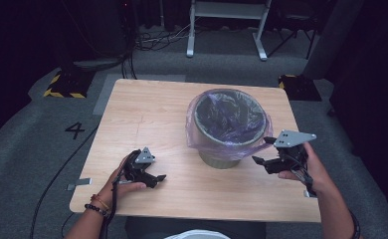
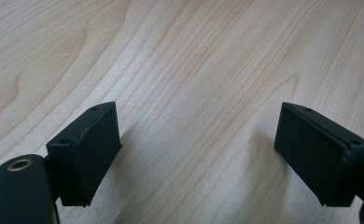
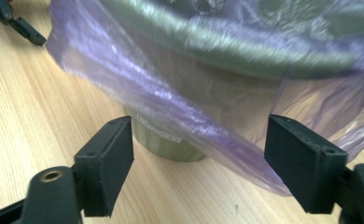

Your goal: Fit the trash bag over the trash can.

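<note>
An olive-green bin (image 1: 221, 160) lined with a purple plastic bag (image 1: 228, 118) stands on the wooden table (image 1: 152, 114), right of centre. My right gripper (image 1: 261, 150) hovers just right of the bin, open and pointing at it. In the right gripper view its jaws (image 3: 199, 140) frame the bag's hanging skirt (image 3: 180, 93) and the bin's base (image 3: 164, 144), with nothing between the pads. My left gripper (image 1: 157, 180) rests low near the table's front left. It is open over bare wood (image 2: 199, 140).
Table edges run close to both hands at the front. On the grey floor beyond are cables (image 1: 152, 42), a white frame's legs (image 1: 259, 47), yellow-black striped bases (image 1: 62, 89) and a painted 4 (image 1: 75, 130).
</note>
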Demonstrator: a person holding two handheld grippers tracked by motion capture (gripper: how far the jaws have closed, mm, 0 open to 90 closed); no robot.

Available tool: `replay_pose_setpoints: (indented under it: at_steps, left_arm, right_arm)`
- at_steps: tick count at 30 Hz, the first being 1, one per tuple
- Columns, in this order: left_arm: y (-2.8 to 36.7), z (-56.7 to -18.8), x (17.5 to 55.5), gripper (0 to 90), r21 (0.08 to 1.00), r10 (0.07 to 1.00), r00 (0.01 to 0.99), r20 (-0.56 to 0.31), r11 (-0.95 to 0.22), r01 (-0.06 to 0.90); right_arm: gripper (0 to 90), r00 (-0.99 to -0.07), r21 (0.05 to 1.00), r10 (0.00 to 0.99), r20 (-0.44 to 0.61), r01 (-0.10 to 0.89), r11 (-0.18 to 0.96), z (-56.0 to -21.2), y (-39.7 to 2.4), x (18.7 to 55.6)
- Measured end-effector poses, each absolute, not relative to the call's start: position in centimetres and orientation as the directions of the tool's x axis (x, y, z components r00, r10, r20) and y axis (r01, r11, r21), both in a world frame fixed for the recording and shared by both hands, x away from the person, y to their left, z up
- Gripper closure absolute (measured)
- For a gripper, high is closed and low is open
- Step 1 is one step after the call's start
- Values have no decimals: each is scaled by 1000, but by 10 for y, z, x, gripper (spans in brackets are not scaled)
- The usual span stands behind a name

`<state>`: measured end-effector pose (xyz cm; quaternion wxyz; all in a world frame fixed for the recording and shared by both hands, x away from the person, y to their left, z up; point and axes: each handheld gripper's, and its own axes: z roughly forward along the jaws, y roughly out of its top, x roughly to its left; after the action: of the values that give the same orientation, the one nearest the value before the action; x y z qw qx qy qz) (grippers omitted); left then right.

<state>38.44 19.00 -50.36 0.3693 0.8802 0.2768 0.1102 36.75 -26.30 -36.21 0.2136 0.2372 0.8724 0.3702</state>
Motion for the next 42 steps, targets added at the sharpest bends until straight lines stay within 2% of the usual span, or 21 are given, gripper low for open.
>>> replay_pose_setpoints:
  at_steps: [11,18,24,34,42]
  left_arm:
    - [190,-503,384,140,710,568,823,-10,-575,406]
    - [190,-504,384,140,711,569,822,-11,-574,406]
    - [190,-504,384,140,711,569,822,-11,-574,406]
    - [190,-504,384,140,710,569,822,-10,-575,406]
    - [190,-504,384,140,711,569,822,-10,-574,406]
  right_arm:
    - [260,-806,742,572,-152,289,605,-394,-265,370]
    - [252,-779,791,599,-185,244,561,-407,-273,364]
    - [248,-775,836,610,-167,216,504,-410,-280,359]
    - [234,-756,828,618,-216,193,526,-434,-284,351]
    - [232,-762,827,617,-195,211,521,-447,-292,345]
